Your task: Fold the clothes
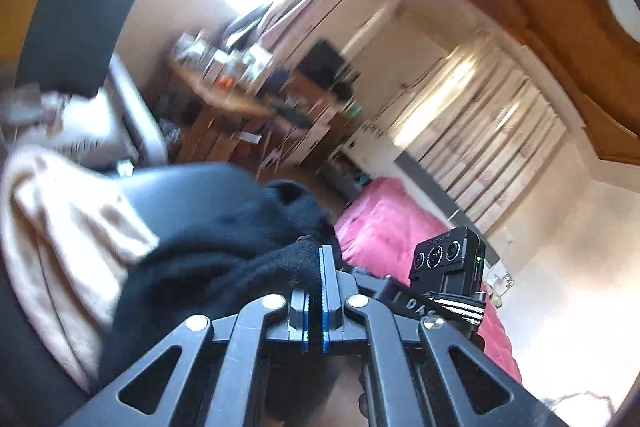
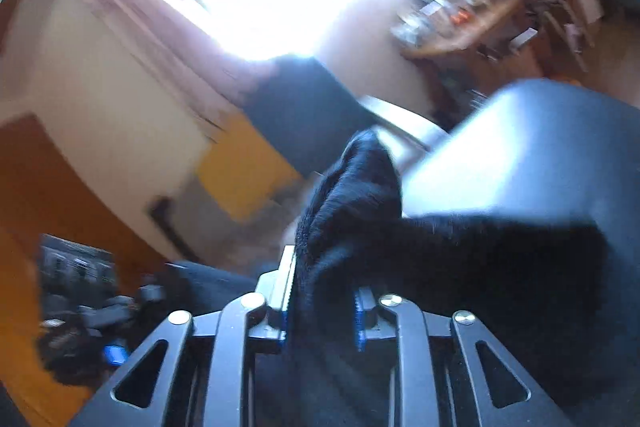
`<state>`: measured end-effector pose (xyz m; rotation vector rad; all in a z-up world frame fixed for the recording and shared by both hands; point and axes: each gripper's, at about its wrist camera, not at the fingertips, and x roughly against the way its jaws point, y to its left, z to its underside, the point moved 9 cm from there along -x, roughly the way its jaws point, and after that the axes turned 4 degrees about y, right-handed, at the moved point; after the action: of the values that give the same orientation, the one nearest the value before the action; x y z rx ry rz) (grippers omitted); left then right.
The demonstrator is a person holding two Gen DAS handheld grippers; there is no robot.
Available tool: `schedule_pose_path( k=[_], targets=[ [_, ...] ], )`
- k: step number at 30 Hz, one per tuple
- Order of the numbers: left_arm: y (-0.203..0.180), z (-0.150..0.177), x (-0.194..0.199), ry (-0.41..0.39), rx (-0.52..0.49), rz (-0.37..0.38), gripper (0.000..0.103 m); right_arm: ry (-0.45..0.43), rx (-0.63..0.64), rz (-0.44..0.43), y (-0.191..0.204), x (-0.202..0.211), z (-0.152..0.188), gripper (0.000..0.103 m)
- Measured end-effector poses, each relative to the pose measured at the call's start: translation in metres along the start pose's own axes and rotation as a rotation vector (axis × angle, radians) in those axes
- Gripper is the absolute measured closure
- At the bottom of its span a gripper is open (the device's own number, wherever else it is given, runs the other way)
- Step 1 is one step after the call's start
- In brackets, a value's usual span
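Both grippers, left gripper [image 1: 315, 267] and right gripper [image 2: 325, 291], are clamping the black garment [image 1: 224, 227] bunched ahead of their fingers, unfolded, so folding is remaining.

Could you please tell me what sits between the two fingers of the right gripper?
A bunched fold of the black garment fills the gap between the right gripper's fingers, as the right wrist view shows.
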<state>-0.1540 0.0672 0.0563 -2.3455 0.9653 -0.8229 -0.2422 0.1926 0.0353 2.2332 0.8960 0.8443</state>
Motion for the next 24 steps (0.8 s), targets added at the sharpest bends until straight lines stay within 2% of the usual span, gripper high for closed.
schedule_pose_path(
  k=[5, 8, 11, 13, 17, 19, 20, 23, 24],
  targets=[
    [-0.06, -0.029, 0.119, -0.176, -0.09, 0.037, 0.101, -0.068, 0.112, -0.179, 0.126, 0.023, -0.022, 0.086],
    [-0.085, -0.04, 0.197, -0.281, -0.121, 0.04, 0.101, -0.079, 0.207, -0.269, 0.204, 0.036, -0.016, 0.086],
    [-0.091, -0.039, 0.281, -0.354, -0.119, 0.039, 0.101, -0.089, 0.289, -0.344, 0.274, 0.047, 0.001, 0.086],
    [-0.085, -0.035, 0.335, -0.393, -0.11, -0.009, 0.101, -0.097, 0.322, -0.394, 0.315, 0.053, 0.014, 0.086],
    [-0.068, -0.024, 0.436, -0.451, -0.08, -0.121, 0.101, -0.113, 0.351, -0.423, 0.367, 0.042, 0.031, 0.086],
    [-0.035, -0.011, 0.472, -0.457, -0.031, -0.226, 0.101, -0.093, 0.357, -0.38, 0.381, 0.016, 0.041, 0.086],
    [-0.017, -0.004, 0.489, -0.459, -0.005, -0.282, 0.101, -0.056, 0.35, -0.356, 0.381, -0.006, 0.048, 0.086],
    [0.066, 0.039, 0.5, -0.361, 0.135, -0.461, 0.101, 0.064, 0.327, -0.288, 0.377, -0.073, 0.072, 0.086],
    [0.095, 0.054, 0.503, -0.323, 0.185, -0.521, 0.101, 0.13, 0.31, -0.277, 0.368, -0.096, 0.085, 0.081]
  ],
)
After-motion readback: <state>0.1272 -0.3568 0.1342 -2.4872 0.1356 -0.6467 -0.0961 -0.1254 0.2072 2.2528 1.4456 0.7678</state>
